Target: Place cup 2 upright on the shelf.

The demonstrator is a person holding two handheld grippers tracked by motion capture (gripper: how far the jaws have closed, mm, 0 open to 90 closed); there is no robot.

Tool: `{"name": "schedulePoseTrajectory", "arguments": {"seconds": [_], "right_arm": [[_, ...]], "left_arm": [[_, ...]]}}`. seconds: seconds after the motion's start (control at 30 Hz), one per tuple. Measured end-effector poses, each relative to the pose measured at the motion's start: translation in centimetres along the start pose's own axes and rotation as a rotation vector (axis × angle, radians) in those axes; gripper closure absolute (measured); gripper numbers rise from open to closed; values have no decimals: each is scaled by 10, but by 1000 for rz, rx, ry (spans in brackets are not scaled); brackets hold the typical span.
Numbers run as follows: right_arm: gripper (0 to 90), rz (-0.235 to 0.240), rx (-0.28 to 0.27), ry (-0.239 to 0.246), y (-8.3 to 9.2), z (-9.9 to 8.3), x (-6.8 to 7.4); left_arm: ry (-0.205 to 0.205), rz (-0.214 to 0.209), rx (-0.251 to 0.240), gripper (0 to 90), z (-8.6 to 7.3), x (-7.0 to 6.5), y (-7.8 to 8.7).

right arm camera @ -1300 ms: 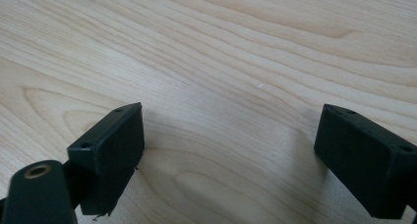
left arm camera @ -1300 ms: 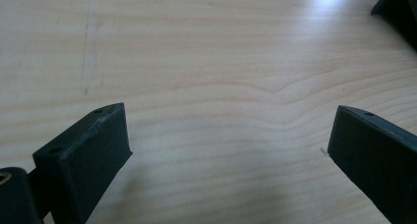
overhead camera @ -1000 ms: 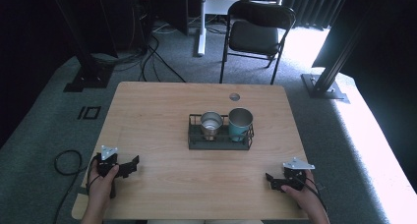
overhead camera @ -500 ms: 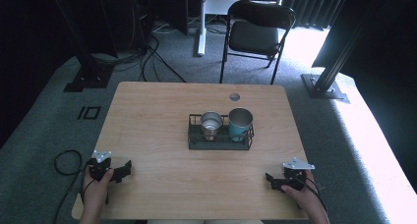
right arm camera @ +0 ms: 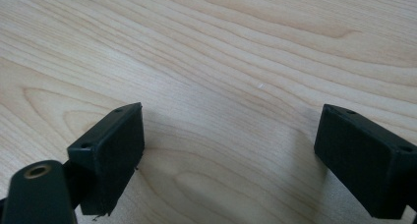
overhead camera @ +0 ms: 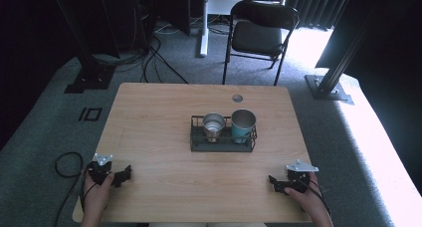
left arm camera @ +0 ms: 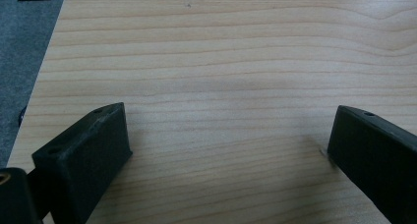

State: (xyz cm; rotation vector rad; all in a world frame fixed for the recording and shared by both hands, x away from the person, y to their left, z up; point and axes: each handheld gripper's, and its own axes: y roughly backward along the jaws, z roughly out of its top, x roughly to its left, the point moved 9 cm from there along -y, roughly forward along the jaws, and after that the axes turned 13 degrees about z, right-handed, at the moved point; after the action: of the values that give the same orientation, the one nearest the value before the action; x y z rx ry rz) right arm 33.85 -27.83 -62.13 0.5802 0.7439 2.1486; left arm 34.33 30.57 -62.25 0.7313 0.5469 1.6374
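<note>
Both tongs stand wide and empty. Your left tongs have slid back toward the worktop's near-left corner; your right tongs hold at the near-right — the two cups wait untouched in the wire rack mid-worktop.

A: Table recorded as pale wood with wavy grain lines. Rack noted as dark wire.

B: One cup logged as silver metal, the other cup as teal. Both grippers' jaws observed as matte black.
</note>
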Motion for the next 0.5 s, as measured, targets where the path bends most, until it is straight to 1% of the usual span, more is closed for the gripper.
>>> {"name": "schedulePoseTrajectory", "arguments": {"seconds": [0.1,0.13,0.17,0.23,0.5], "right_arm": [[111,0,0,-1,0,0,0],[111,0,0,0,0,0,0],[112,0,0,0,0,0,0],[111,0,0,0,0,0,0],[111,0,0,0,0,0,0]], "left_arm": [[-2,-1,-1,26,0,0,0],[-31,-31,-8,26,0,-4,1],[-31,-31,-8,26,0,-4,1],[-53,-52,-13,26,-1,-6,2],[-59,-56,-10,14,0,-7,1]]}}
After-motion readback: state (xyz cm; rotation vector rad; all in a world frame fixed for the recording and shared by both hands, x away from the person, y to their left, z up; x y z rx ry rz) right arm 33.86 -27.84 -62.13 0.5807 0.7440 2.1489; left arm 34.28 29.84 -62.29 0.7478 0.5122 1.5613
